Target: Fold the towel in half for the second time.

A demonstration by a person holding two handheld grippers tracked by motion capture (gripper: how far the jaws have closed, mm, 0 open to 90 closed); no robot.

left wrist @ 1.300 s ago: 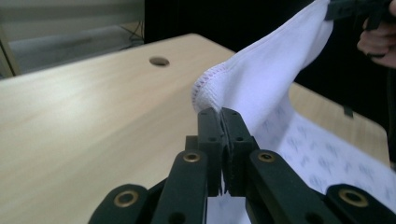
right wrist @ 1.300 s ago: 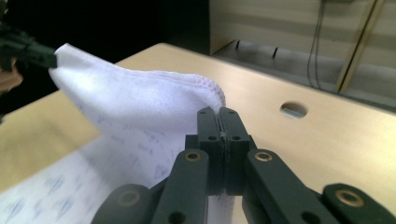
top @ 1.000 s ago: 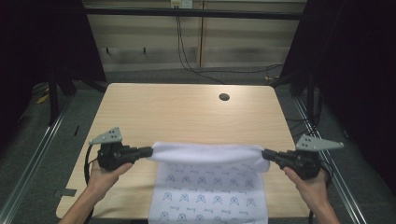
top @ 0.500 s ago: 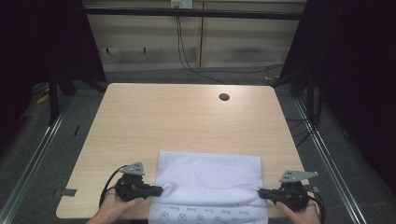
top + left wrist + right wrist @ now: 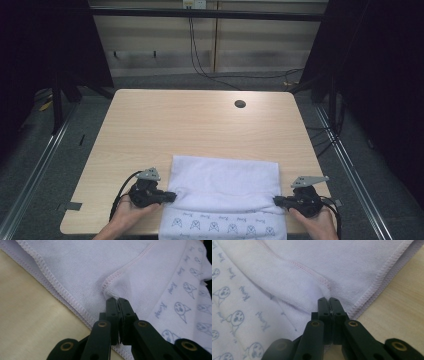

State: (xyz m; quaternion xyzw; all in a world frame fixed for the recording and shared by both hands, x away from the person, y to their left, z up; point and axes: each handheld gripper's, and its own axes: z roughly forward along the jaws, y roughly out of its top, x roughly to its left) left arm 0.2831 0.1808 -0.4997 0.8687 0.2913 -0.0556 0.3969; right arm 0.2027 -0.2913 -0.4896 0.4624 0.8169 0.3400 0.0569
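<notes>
Towel (image 5: 224,185) between left tongs (image 5: 170,196) and right tongs (image 5: 278,201), corners pinched.

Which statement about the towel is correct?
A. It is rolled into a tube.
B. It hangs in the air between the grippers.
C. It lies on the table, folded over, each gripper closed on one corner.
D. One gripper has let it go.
C: the towel lies flat on the table, its plain side folded over the printed side, with the left gripper and the right gripper each pinching a corner.

Your left gripper (image 5: 170,196) and right gripper (image 5: 278,201) are both black, each topped by a grey three-cornered plate and trailing a black cable. In the gripper views, each has two flat black jaws on paired link arms fixed with brass-coloured pivot rivets and small dark screws. Your forearms are bare of sleeves.
</notes>
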